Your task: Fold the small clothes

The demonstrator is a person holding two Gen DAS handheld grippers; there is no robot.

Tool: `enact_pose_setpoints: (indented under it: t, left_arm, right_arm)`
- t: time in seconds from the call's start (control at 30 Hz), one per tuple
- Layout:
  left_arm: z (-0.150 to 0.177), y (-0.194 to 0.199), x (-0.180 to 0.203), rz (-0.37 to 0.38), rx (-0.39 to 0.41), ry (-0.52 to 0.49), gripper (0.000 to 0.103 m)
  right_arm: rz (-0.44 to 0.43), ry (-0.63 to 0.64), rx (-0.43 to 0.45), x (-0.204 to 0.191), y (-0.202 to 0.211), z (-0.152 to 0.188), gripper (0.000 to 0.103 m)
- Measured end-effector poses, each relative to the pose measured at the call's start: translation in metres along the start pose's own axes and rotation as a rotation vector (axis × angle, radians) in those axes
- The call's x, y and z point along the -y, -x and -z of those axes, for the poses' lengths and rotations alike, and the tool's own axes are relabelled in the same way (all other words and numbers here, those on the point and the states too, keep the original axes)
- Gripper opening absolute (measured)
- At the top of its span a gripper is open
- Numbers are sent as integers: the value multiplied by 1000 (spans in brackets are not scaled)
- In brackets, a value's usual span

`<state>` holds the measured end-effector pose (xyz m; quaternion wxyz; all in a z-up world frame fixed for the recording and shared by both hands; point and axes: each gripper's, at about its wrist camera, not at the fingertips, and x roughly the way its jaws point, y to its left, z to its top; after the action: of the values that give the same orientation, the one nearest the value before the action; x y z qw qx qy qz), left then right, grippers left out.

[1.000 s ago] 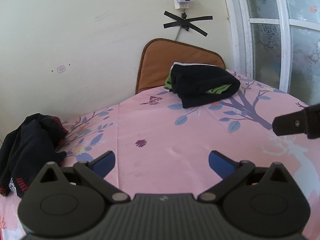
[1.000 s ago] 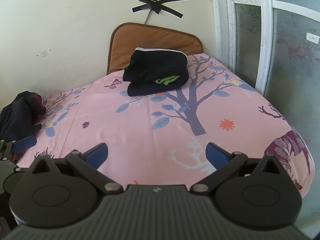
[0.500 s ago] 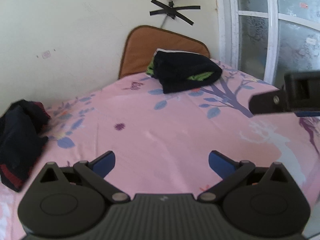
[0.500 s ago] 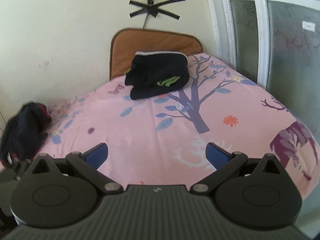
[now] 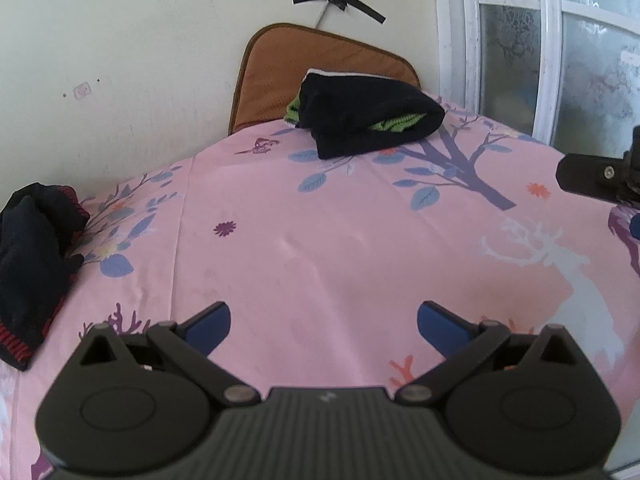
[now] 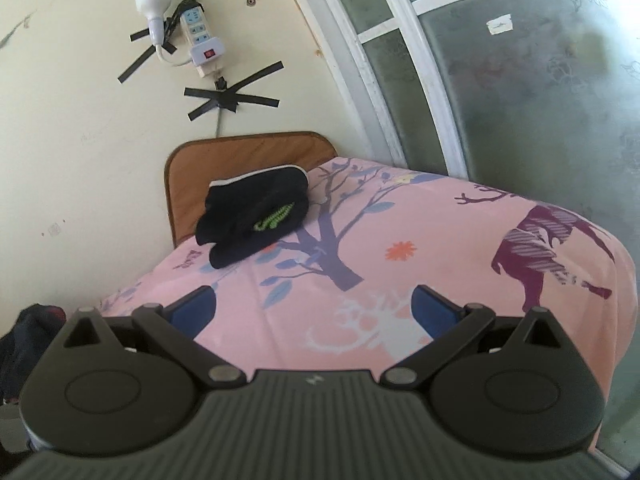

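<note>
1. The left gripper [image 5: 324, 322] sits at the bottom of its frame, its blue-padded fingers [image 5: 210, 326] spread wide with nothing between them, held above the pink printed bedsheet [image 5: 320, 248].
2. The right gripper [image 6: 314, 308] fills the bottom of its own frame in the same way, blue fingers [image 6: 194, 312] wide apart and empty, over the white deer print on the sheet.
3. At the right edge of the left wrist view, a dark part of the right gripper pokes into the frame, above the sheet.
4. A crumpled black garment with red trim [image 5: 34, 264] lies at the left edge of the left wrist view, on the sheet; in the right wrist view only a sliver of it shows at lower left, behind the gripper body.
5. A folded black garment with green lettering [image 5: 368, 118] rests in the upper middle of the left wrist view, at the far end of the sheet, well apart from both grippers.
6. Just behind it stands a brown cushion [image 5: 316, 68], leaning on the cream wall [image 5: 140, 40].
7. On the wall in the upper left of the right wrist view, a white power strip [image 6: 200, 38] is fixed with crossed black tape [image 6: 230, 98].
8. A white-framed frosted window [image 6: 500, 60] fills the upper right.
</note>
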<state>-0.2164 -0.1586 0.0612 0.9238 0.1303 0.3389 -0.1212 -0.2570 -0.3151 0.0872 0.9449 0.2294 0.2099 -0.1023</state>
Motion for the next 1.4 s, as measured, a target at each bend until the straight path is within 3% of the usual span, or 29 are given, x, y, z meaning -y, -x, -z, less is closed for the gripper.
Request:
enact_pose_setpoints:
  t: [0.57, 1.4]
  left_arm:
    - [-4, -17, -1, -8, -25, -4, 103]
    - [-1, -12, -19, -39, 2, 28, 103]
  right_arm:
    - [-8, 25, -4, -4, -11, 1, 103]
    - [-22, 58, -16, -16, -11, 1, 103]
